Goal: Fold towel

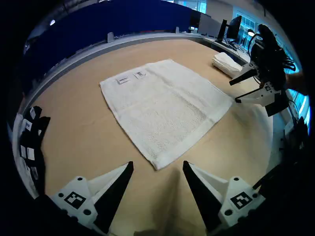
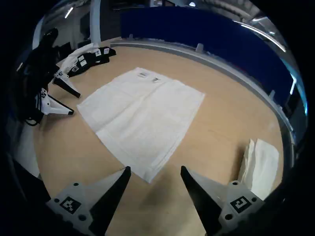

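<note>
Towel (image 1: 165, 106): white, spread flat at frame centre on the table (image 1: 78, 129), so every corner is reachable.
Your left gripper (image 1: 157, 163): jaws wide apart, empty, low in frame just short of one corner.
Your right gripper (image 2: 155, 168): likewise parted and empty, facing another corner.
Folding not yet begun.

Folded white cloths (image 2: 262, 163) and black tagged items (image 2: 92, 55) lie on the table (image 2: 228, 118).

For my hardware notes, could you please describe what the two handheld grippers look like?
Both the left gripper and right gripper have black, pointed wedge fingers on white mounts, each bearing a black-and-white square marker. Their bodies are bulky and black.
</note>
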The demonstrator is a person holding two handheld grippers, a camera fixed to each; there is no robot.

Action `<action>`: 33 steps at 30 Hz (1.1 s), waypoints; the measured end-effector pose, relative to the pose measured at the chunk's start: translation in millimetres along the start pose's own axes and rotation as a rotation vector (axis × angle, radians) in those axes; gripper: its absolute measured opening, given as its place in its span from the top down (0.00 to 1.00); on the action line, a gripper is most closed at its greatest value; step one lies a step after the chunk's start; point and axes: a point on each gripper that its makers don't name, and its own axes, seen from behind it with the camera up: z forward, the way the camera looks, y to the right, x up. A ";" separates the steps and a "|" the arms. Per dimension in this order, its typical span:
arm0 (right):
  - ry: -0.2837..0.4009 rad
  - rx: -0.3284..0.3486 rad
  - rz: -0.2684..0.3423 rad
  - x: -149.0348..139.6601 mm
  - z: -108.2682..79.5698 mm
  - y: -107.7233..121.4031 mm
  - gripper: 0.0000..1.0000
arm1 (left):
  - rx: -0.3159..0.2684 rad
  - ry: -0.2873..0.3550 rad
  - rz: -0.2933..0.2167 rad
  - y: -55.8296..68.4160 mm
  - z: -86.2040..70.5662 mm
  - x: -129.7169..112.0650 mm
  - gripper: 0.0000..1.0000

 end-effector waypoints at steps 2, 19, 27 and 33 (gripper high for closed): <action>-0.003 0.008 0.000 -2.1 1.7 -1.8 0.03 | -0.004 -0.013 -0.007 1.4 2.0 -1.2 0.11; -0.036 0.026 0.019 -18.3 14.8 -6.4 0.31 | 0.040 -0.035 0.032 -4.4 11.4 0.1 0.44; -0.038 0.032 0.022 -20.0 14.5 -9.8 0.47 | 0.046 -0.037 0.040 -1.4 13.3 0.3 0.55; -0.042 0.042 0.019 -18.7 15.1 -13.0 0.70 | 0.049 -0.038 0.038 0.7 13.3 -0.5 0.69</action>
